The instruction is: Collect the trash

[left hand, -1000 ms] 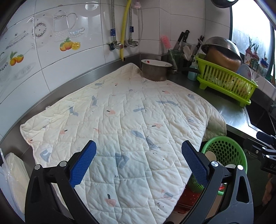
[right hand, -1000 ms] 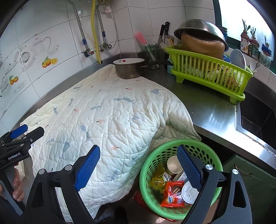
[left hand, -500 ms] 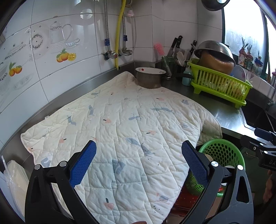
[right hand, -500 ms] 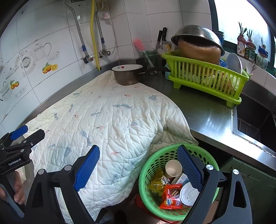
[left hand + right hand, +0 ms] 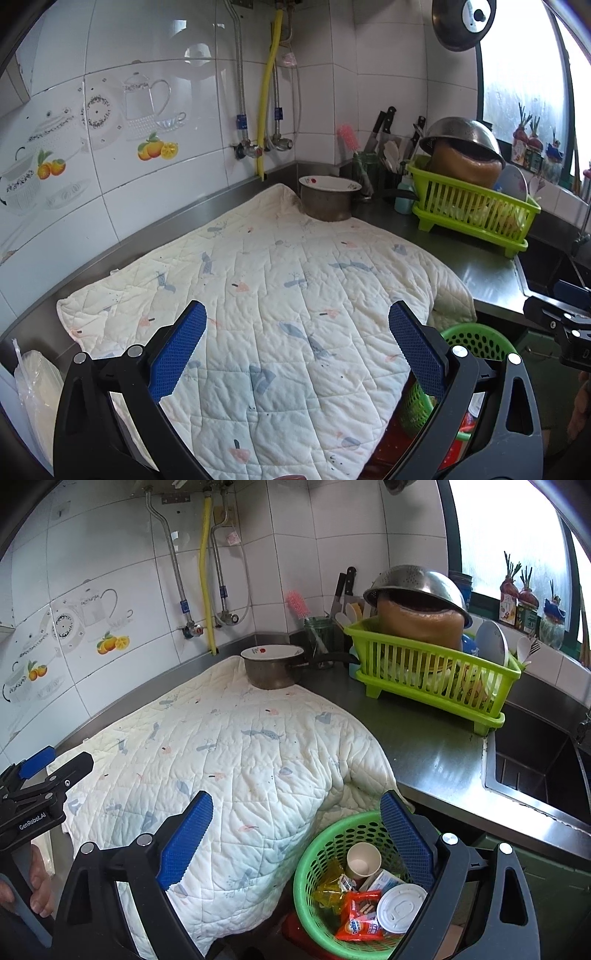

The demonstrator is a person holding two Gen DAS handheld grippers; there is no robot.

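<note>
**Right wrist view: trash sits in the basket, both grippers empty**

Right wrist view shows the right gripper [image 5: 295, 838] with its jaws spread wide and nothing between them, hanging over the front edge of the counter [image 5: 436, 753]. The left gripper [image 5: 297, 347] is likewise spread and empty, above the quilt [image 5: 288, 295] that covers the counter's left part.

All the trash I can see lies in the green basket [image 5: 321, 853], below the counter's front edge beside the quilt's hanging corner. Counted there: one paper cup [image 5: 364, 860], one white lid [image 5: 399, 908], one red snack wrapper [image 5: 360, 915], one yellow wrapper [image 5: 330, 880] and one pale carton [image 5: 384, 880]. More may be hidden beneath. No loose trash shows on the quilt or the bare counter.

All of it looks light. The wrappers are likely soft, crinkly and slick, best pinched at a free edge. The cup would crush easily, so take it by the rim with a gentle squeeze. The lid is thin and flat; grip it across its edge. The basket itself is stiff plastic mesh, best taken at the rim.
</note>
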